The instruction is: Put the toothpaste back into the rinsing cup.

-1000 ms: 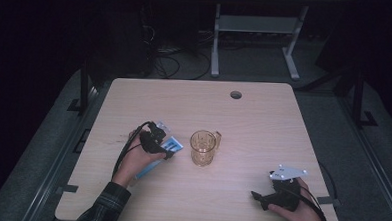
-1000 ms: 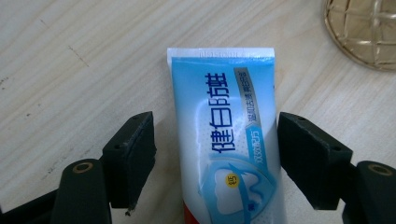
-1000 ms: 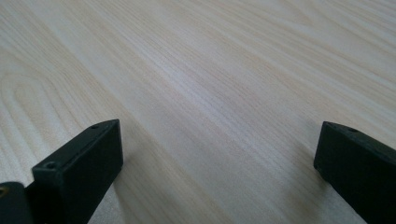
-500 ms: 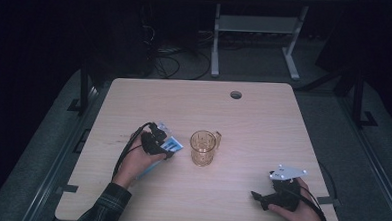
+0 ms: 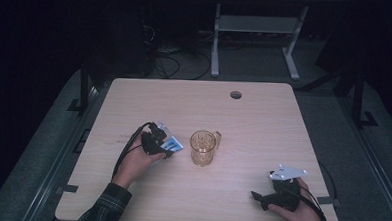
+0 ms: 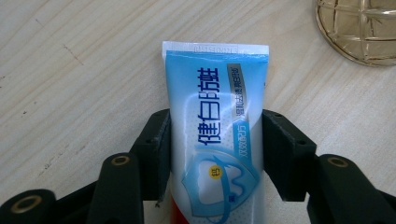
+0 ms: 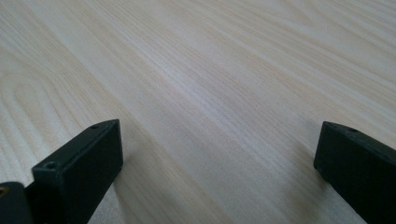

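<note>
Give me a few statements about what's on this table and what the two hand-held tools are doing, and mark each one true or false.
1. The left gripper has a blue toothpaste tube between its fingers. True; they have just been closing and now meet the tube's sides.
2. The glass mug is lying on its side. False; it stands upright.
3. The right gripper holds the mug. False; its fingers stand wide apart over bare table.
4. The mug sits between the two grippers in the high view. True.
5. The tube is inside the mug. False; it lies on the table beside it.
</note>
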`<state>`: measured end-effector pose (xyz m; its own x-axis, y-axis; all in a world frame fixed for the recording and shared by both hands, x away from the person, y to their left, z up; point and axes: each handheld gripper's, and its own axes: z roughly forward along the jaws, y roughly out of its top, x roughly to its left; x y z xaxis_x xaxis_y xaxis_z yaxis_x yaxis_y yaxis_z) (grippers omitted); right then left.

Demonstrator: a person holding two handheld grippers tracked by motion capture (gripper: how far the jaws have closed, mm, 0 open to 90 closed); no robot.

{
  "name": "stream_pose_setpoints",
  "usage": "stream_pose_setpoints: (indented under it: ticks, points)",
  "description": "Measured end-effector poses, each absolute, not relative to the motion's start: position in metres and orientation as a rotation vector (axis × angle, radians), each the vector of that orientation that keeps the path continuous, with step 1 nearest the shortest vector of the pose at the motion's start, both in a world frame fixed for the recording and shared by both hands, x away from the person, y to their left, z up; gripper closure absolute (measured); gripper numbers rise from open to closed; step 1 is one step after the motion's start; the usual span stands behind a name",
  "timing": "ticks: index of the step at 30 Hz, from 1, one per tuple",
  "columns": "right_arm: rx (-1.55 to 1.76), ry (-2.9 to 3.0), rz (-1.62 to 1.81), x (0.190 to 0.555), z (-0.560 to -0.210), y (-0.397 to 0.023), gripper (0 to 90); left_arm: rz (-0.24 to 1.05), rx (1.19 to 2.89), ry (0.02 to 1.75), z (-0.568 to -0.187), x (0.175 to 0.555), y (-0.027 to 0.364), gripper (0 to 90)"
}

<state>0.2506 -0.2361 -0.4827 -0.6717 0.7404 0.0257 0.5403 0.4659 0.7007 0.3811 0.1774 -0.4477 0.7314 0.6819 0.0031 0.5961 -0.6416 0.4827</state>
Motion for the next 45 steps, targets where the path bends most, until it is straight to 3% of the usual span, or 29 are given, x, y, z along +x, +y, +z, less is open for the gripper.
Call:
stream_pose_setpoints:
  ticks: [16, 24, 45]
  points:
    - [1.094, 2.436, 1.013, 0.251, -0.483, -0.236, 0.5, 0.241, 2.504, 1.01, -0.444, 0.379, 0.174, 58.6]
    - [1.094, 2.436, 1.013, 0.251, -0.483, -0.236, 0.5, 0.204, 2.507, 1.026, -0.44, 0.378, 0.176, 70.4]
    - [1.094, 2.436, 1.013, 0.251, -0.483, -0.236, 0.5, 0.11, 2.405, 1.012, -0.433, 0.377, 0.198, 73.2]
